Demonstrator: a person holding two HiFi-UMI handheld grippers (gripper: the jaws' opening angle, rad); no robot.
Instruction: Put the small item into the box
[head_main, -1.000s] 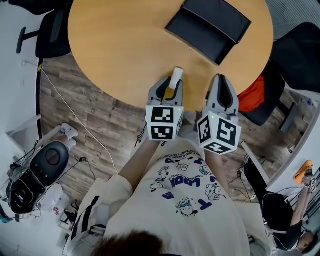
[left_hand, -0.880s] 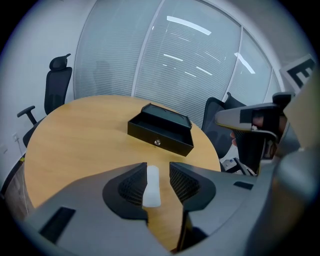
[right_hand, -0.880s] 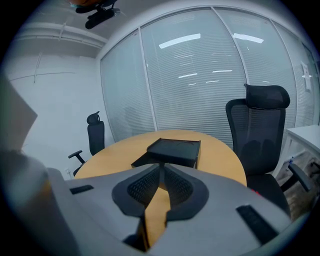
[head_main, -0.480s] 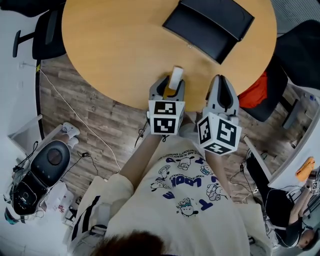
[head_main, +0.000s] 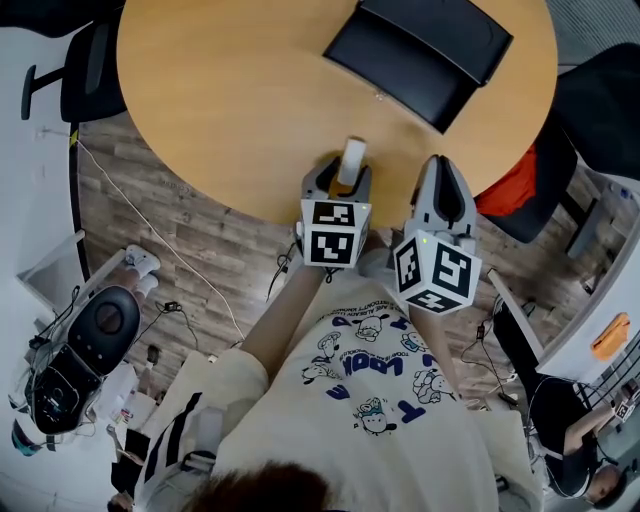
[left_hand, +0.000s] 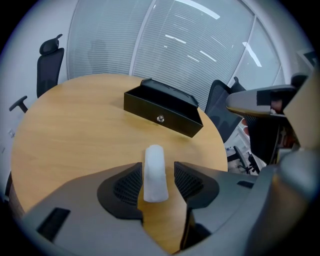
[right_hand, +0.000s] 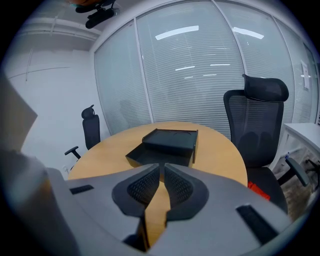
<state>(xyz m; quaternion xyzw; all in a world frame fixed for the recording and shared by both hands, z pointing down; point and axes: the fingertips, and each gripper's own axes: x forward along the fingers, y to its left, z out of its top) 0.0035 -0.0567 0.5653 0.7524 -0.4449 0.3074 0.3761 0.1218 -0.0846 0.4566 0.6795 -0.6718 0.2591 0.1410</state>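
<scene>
Matt plastics over smooth pale wood on my feeds.
The table (head_main: 230, 100) has a smooth, satin, light wood-grain top; the box (head_main: 420, 50) is matt black with a small shiny metal knob (left_hand: 160, 118). The small item (left_hand: 154, 165) is white and frosted, possibly soft plastic. My left gripper (head_main: 340, 172) and right gripper (right_hand: 161, 175) have matt grey plastic shells (right_hand: 215, 210) and black, finely ribbed pads (left_hand: 128, 183).

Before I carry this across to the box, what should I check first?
1. Left gripper shut on white item: ok.
2. Grip firm on both sides: cannot tell; a gap shows beside one jaw.
3. Right gripper shut and empty: ok.
4. Black box looks open on top: ok.
5. Table bare between item and box: ok.
</scene>
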